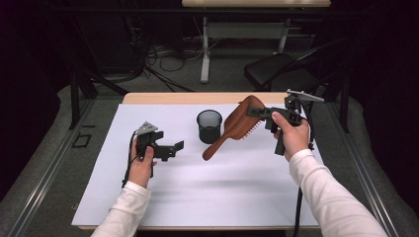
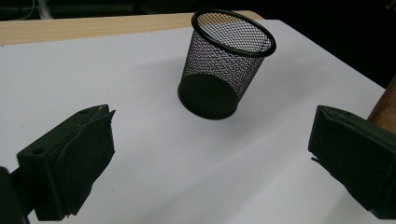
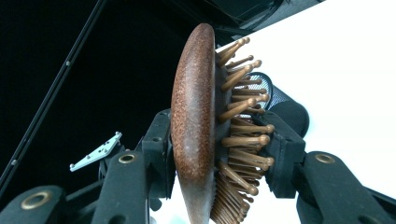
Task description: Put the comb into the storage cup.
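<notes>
A brown wooden hairbrush [image 1: 236, 124] hangs tilted over the white sheet, handle end low near the mesh cup. My right gripper [image 1: 257, 112] is shut on its head. In the right gripper view the brush [image 3: 194, 107] stands edge-on between the two pads, with its wooden pins pointing right. A black mesh cup [image 1: 209, 126] stands upright at the middle of the table. It lies ahead of my left gripper [image 2: 215, 158], whose jaws are wide apart with nothing between them. In the high view, the left gripper [image 1: 170, 149] hovers left of the cup.
A white sheet [image 1: 222, 187] covers most of the wooden table [image 1: 197, 98]. Beyond the far edge are a dark chair [image 1: 276, 69], a desk's legs [image 1: 205, 54] and cables on the floor. The left gripper's grey plate [image 3: 95, 153] shows in the right gripper view.
</notes>
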